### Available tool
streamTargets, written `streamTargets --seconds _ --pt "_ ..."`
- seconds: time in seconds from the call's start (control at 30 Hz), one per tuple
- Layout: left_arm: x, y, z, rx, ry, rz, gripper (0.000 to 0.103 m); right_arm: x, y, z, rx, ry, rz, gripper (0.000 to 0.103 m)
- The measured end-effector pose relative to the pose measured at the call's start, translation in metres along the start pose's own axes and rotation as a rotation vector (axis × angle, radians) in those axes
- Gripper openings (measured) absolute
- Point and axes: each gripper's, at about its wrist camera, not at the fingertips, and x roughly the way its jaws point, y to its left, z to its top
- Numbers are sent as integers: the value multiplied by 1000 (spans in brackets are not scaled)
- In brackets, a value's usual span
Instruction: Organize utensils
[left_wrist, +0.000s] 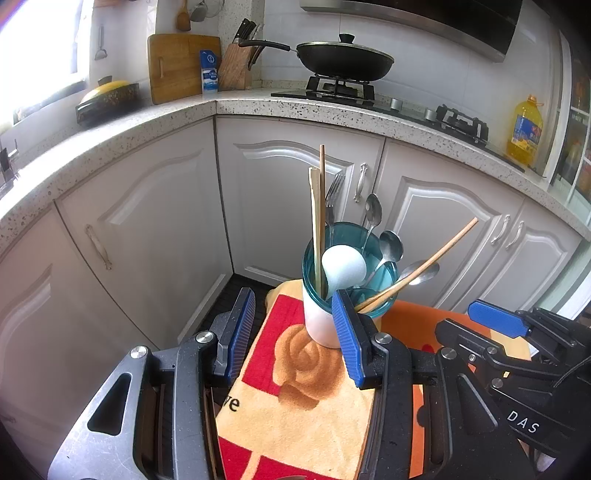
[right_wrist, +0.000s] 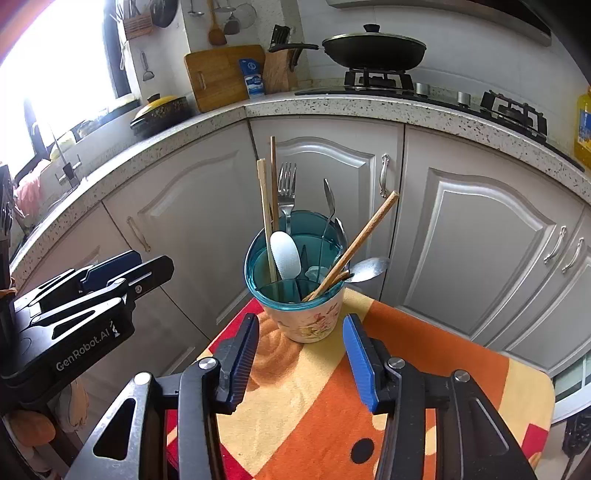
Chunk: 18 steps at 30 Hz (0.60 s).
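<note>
A utensil holder with a teal divided rim stands on a small table covered by an orange and red towel. It holds upright chopsticks, a fork, metal spoons, a white rice paddle and leaning wooden chopsticks. My left gripper is open and empty just in front of the holder. My right gripper is open and empty, just short of it.
White cabinet doors stand close behind the table. The speckled counter carries a cutting board, knife block, a wok on the stove and an oil bottle.
</note>
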Motion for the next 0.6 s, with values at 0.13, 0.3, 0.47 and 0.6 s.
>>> streamTargets --seconds 0.13,0.3,0.47,0.6 --pt "0 0 0 2 1 0 43 1 0 1 -4 1 -1 47" --pt "2 0 0 1 5 -4 43 1 0 2 -5 4 -2 47" --pt "4 -1 2 0 9 -7 43 2 0 3 -8 7 -1 48" --pt "4 -3 2 -2 8 -7 43 3 0 3 -9 9 0 48"
